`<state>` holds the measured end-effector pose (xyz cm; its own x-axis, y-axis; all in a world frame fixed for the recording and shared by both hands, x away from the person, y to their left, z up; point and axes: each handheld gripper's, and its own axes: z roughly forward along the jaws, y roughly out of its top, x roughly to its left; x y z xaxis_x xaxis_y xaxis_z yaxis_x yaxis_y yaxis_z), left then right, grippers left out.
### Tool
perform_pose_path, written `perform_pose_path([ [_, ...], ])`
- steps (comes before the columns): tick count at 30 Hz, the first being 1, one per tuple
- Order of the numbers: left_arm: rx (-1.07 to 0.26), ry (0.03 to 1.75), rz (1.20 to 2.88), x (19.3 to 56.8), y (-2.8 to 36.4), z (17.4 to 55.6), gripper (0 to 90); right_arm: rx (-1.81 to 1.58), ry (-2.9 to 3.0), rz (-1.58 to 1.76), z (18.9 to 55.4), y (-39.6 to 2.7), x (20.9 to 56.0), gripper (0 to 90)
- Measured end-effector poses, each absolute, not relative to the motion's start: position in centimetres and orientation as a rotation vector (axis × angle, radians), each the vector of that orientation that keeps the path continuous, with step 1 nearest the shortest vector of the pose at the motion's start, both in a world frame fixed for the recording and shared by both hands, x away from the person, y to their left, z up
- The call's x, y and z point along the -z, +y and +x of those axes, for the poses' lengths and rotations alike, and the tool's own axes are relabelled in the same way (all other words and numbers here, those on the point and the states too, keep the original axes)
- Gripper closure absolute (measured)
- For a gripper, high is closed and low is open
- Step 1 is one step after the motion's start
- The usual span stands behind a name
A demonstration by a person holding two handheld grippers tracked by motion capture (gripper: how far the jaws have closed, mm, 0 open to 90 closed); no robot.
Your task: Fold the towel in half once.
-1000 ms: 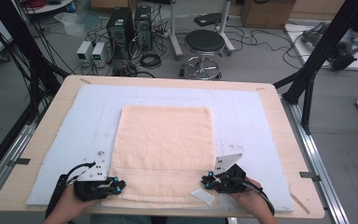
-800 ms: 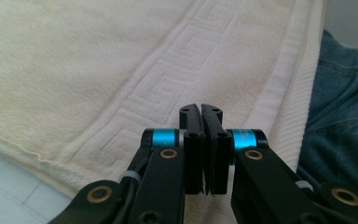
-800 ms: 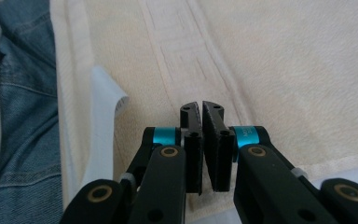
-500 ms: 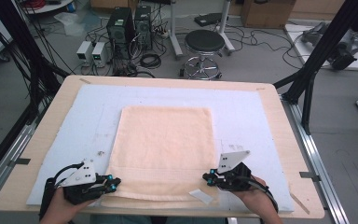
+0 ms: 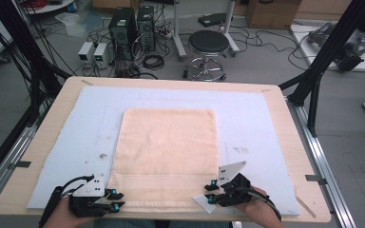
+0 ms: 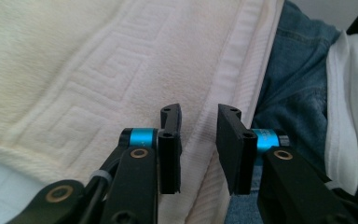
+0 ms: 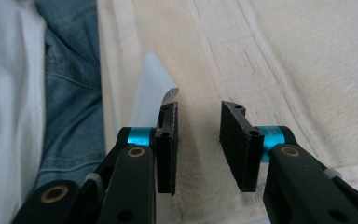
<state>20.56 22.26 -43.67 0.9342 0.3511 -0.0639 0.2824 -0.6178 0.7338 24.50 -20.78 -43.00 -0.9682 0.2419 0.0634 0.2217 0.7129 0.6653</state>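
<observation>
Pale wood edges the worktop (image 5: 285, 114), which carries a light blue-grey mat (image 5: 85, 137) under everything. On that mat lies a cream, rectangular terry towel (image 5: 168, 152), spread flat with its long axis running from the far side of the worktop toward the person; its woven key-pattern border and plain hem end at the near edge, just above the person's blue jeans (image 6: 289, 79) in the left gripper view. A small white label (image 7: 156, 88) lies at the hem near the towel's right corner. No containers sit on the worktop.

At the near left corner, the left tool (image 6: 198, 137) has just been opening: its black jaws stand apart over the hem with a clear gap and grip nothing. At the near right corner, the right tool (image 7: 198, 140) has likewise just been opening, jaws parted above the border beside the label, holding nothing.

Beyond the worktop stand a black round stool (image 5: 208, 45) and black computer towers (image 5: 130, 26) amid cables.
</observation>
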Motion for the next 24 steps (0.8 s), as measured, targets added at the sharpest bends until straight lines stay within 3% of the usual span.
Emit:
perform_pose_path([
  [4, -0.117, 0.444, 2.276, 43.6, 22.1, 20.8, 83.2, -1.129, 2.879, 0.394, 24.5, -20.8, 43.3, 84.5],
  [6, -0.139, 0.441, 2.281, 43.3, 21.9, 20.7, 85.3, -1.128, 2.87, 0.382, 24.4, -20.8, 43.2, 86.4],
  [18, -0.178, 0.427, 2.184, 41.2, 22.6, 19.5, 86.0, -1.281, 2.804, 0.358, 23.0, -22.5, 39.9, 86.9],
  [24, -0.108, 0.422, 2.256, 42.9, 22.0, 19.5, 84.8, -1.215, 2.883, 0.377, 22.6, -22.2, 41.9, 85.4],
])
